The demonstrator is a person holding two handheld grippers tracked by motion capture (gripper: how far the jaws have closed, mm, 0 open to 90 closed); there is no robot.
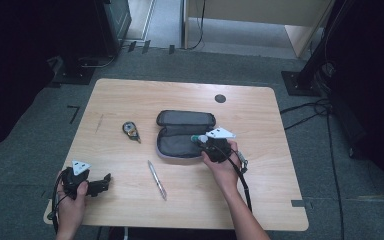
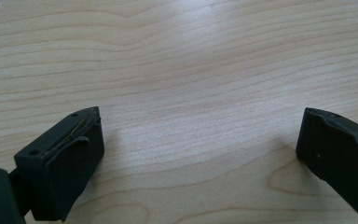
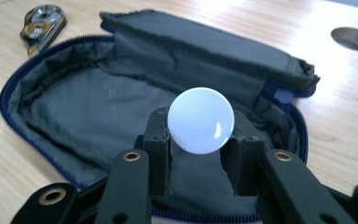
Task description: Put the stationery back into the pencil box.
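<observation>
At about seven o'clock on the table [image 1: 130, 95], the left gripper [image 1: 100, 184] rests low over bare wood, its jaws spread wide with nothing between them. Moving right, a small correction-tape dispenser [image 1: 130, 131] lies near ten o'clock of the table's middle, and a silver pen [image 1: 157, 179] lies loose toward six o'clock, well apart from everything else.

At the centre sits the open grey pencil case [image 1: 180, 145], lid flap folded back toward twelve o'clock, blue zipper running round its rim. The right gripper [image 3: 200, 140] hangs over the case's four o'clock edge, jaws clamped on a round white-ended object [image 3: 201, 120], probably the cap end of a glue stick, though I cannot tell for sure. It is held just above the lining, not yet laid down.

The grip looks to be on a smooth, rounded body, so I judge it could roll or squirt out if the jaws loosen unevenly. Released this near the rim, it might tip over the zipper and onto the table. The soft case could also shift if nudged.
</observation>
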